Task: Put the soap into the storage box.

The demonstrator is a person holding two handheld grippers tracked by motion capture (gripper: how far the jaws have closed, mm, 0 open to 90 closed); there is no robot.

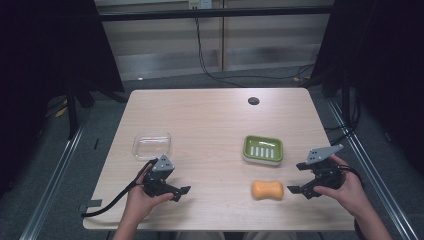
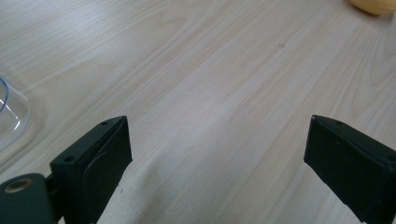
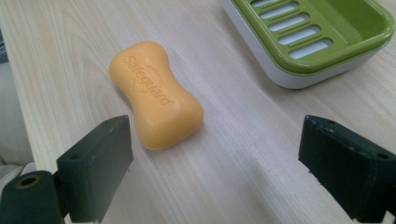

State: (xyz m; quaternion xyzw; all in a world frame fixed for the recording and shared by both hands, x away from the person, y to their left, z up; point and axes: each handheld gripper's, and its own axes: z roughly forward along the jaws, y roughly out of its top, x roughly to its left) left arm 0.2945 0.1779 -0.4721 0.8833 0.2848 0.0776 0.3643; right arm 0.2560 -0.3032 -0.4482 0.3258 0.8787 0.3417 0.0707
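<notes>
two hands come in low at the near edge, and each holds a black gripper just above the light wooden table (image 1: 210, 115), the biggest thing on show, its top pale and grained, with a small dark round grommet (image 1: 253, 101) set near the far edge. the left gripper (image 1: 182, 192) sits at the near left, pointing right across the table, and in the left gripper view its jaws stand wide apart over bare wood with nothing between them. the right gripper (image 1: 297, 177) is at the near right, pointing left, jaws likewise spread wide and holding nothing. next in size, the green soap dish (image 1: 263, 149), a slotted green tray on a white base, sits right of centre, empty, well clear of both grippers. over on the left, a clear plastic lid or tray (image 1: 151, 145) lies flat just beyond the left gripper, and its curved edge peeks in at the left of the left gripper view. smallest, the orange soap bar (image 1: 267, 190), waisted in shape and stamped safeguard, lies flat on the table near the front edge, just in front of the dish and just beside the right gripper's open tips, not touching them.
</notes>
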